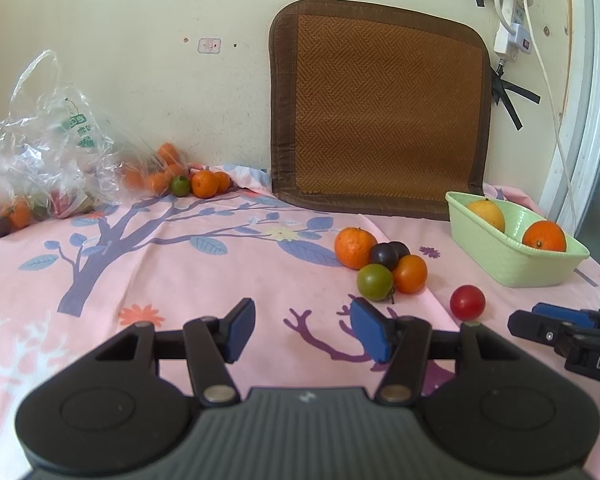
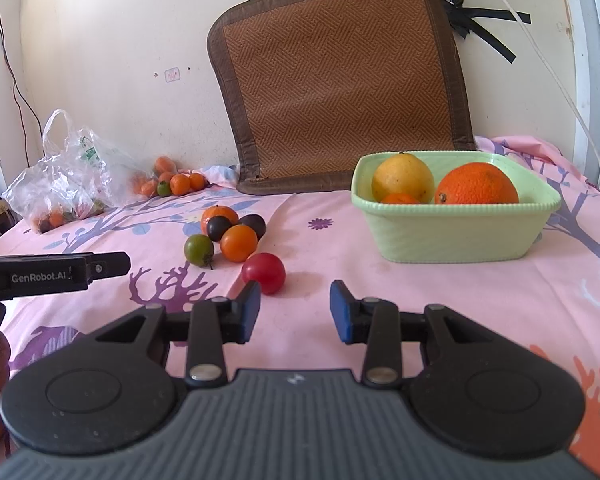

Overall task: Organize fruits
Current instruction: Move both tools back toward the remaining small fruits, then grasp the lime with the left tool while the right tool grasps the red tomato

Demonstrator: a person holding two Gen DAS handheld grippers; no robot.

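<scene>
Basin (image 2: pixel 452 236) lies long axis slanting away, right of the right claw (image 2: pixel 295 312); both claws tilt downward, jaws apart, empty; left claw (image 1: pixel 302 330).

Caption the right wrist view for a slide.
Open right gripper hovers near a red fruit; green tub holds citrus.

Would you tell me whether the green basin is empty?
No: the green basin holds a yellow fruit and two oranges.
</scene>
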